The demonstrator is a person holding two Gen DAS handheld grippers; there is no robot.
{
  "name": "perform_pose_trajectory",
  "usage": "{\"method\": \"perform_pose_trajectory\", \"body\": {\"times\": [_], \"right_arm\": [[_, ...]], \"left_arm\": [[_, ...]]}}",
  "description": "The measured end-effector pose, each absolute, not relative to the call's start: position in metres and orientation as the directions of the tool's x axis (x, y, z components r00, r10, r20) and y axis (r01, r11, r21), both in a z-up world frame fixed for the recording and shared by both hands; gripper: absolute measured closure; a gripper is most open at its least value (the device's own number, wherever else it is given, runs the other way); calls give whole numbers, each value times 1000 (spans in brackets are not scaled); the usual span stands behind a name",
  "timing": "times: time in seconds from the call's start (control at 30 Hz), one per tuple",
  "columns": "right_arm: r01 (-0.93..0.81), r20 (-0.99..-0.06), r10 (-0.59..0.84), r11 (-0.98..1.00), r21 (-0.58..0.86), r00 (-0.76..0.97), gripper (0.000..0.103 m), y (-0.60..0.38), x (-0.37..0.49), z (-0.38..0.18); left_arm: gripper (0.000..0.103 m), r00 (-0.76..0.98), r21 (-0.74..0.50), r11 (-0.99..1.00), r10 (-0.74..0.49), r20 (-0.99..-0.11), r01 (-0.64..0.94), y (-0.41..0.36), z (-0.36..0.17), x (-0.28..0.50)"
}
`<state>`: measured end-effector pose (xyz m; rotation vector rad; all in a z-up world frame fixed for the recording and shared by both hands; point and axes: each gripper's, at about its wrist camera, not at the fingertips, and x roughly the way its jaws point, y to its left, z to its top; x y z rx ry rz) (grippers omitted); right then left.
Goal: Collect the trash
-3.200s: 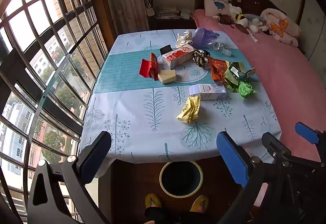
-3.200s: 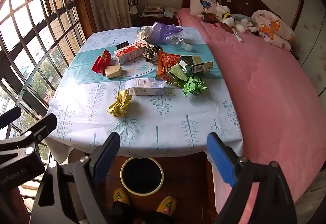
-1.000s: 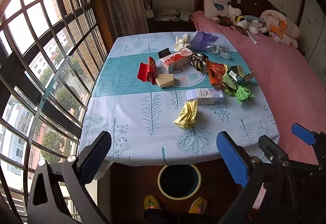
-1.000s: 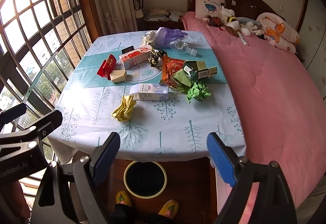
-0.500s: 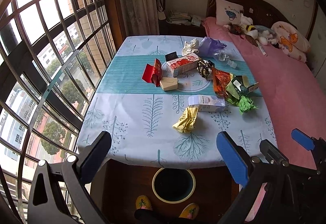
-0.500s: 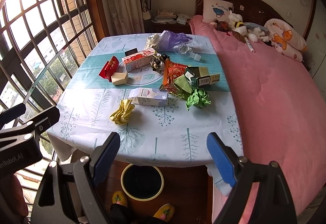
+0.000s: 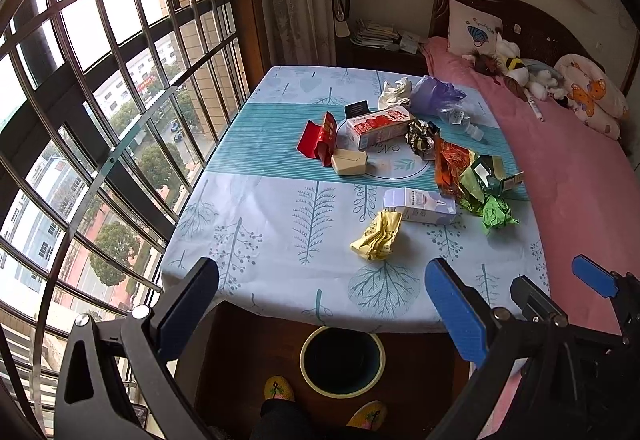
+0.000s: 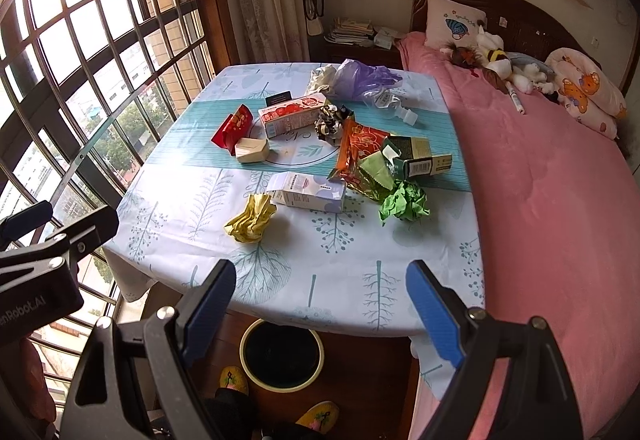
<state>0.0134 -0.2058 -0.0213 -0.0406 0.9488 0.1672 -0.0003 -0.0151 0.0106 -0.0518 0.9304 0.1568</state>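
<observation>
Trash lies scattered on a table with a pale blue tree-print cloth (image 7: 256,224) (image 8: 344,272). Nearest the front edge are a crumpled yellow wrapper (image 7: 378,236) (image 8: 252,218), a white carton (image 7: 420,205) (image 8: 308,192) and a crumpled green paper (image 7: 498,212) (image 8: 404,202). Farther back lie a red-and-white box (image 7: 378,128) (image 8: 296,114), a red packet (image 7: 318,138) (image 8: 234,126) and an orange snack bag (image 7: 452,164) (image 8: 358,144). A round bin (image 7: 342,360) (image 8: 282,354) stands on the floor under the front edge. My left gripper (image 7: 320,308) and right gripper (image 8: 318,306) both hang open and hold nothing, in front of the table, above the bin.
A pink bed (image 8: 560,200) with soft toys runs along the table's right side. A barred window (image 7: 100,100) fills the left. A person's yellow slippers (image 7: 280,388) (image 8: 234,380) stand beside the bin. A purple bag (image 8: 364,78) and a clear bottle (image 8: 390,102) lie at the far end.
Both grippers have risen and pulled back a little, so more of the room and far wall shows. The trash has not moved; both stay open.
</observation>
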Motion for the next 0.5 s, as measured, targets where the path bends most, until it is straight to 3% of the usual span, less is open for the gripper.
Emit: {"method": "perform_pose_trajectory", "body": {"times": [0.3, 0.5], "right_arm": [[-95, -830, 117, 992, 77, 546, 19, -201, 37, -31], [12, -849, 67, 996, 86, 524, 20, -185, 62, -37]], "left_arm": [[1, 582, 15, 991, 89, -808, -132, 7, -1, 32], [1, 561, -26, 998, 9, -828, -54, 35, -5, 83]]}}
